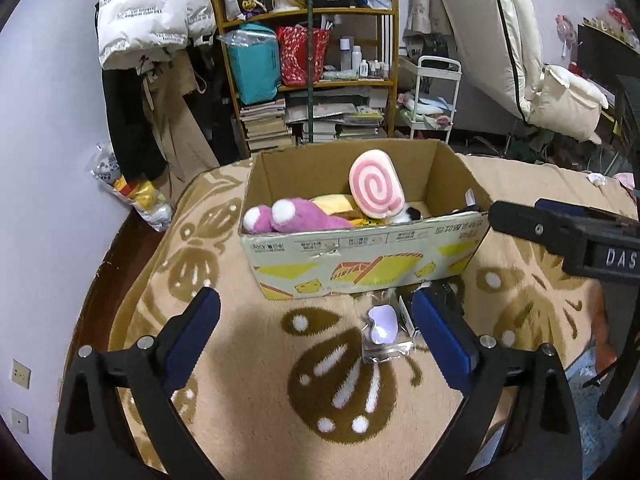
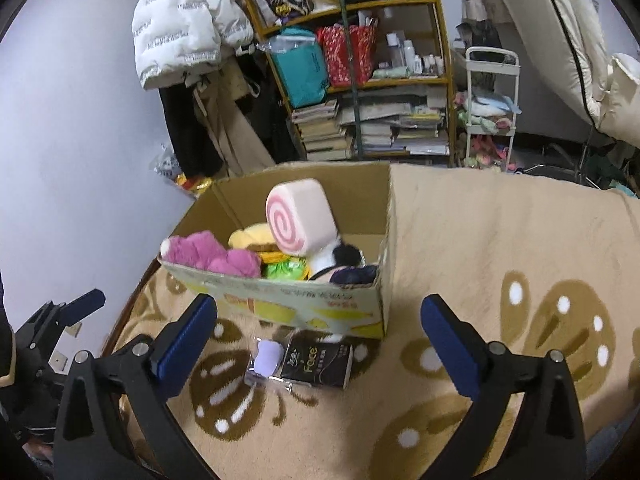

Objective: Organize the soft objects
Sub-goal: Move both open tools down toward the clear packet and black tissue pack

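Note:
A cardboard box (image 1: 360, 252) stands on the beige patterned blanket (image 1: 248, 400). It holds a pink swirl-roll plush (image 1: 375, 184), a pink plush toy (image 1: 296, 216), a yellow plush (image 1: 332, 202) and a black-and-white plush (image 2: 340, 256). My left gripper (image 1: 316, 316) is open and empty, just before the box. My right gripper (image 2: 318, 320) is open and empty, near the box's front right corner. A lilac soft item in a clear packet (image 1: 382, 326) and a black tissue pack (image 2: 318, 364) lie on the blanket in front of the box.
A cluttered wooden shelf (image 1: 312, 60) with books and bags stands behind the box. A white cart (image 1: 434, 96) is to its right. Coats hang at the left (image 1: 148, 40). The right gripper's body (image 1: 580, 236) shows at the right of the left wrist view.

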A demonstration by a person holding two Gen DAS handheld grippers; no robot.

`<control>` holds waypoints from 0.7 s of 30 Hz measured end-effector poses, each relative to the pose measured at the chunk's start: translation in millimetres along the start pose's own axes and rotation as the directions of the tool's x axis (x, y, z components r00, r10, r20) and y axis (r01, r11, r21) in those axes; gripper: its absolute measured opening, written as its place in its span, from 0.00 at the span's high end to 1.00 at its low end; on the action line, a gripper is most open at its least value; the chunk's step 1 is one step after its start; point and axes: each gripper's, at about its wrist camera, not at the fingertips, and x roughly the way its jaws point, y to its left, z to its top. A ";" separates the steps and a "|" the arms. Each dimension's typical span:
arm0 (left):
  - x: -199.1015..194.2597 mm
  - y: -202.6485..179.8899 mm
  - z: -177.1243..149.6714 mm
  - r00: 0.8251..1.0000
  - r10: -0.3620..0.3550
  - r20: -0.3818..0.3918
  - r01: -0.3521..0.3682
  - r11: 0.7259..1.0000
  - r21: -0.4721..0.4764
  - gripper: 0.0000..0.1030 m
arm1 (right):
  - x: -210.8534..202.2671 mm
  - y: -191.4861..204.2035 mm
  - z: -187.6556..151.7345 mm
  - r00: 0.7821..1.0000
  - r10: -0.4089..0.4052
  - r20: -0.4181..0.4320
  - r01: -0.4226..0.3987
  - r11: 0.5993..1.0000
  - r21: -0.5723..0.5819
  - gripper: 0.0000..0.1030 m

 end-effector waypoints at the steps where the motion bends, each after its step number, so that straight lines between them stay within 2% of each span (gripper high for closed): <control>1: 4.9 0.2 -0.6 1.000 -0.008 -0.009 0.008 1.000 -0.004 0.07 | 2.3 0.8 -0.9 1.000 -0.002 -0.007 0.002 1.000 -0.005 0.00; 8: 35.0 -3.7 -5.4 0.998 -0.029 -0.053 0.029 1.000 0.008 0.07 | 25.7 9.0 -7.5 0.997 -0.025 -0.079 0.021 0.998 -0.052 0.00; 21: 62.7 -0.8 -10.4 0.994 -0.050 -0.101 0.051 0.999 0.008 0.07 | 48.9 -0.8 -12.6 0.988 -0.027 -0.155 0.025 1.000 -0.017 0.00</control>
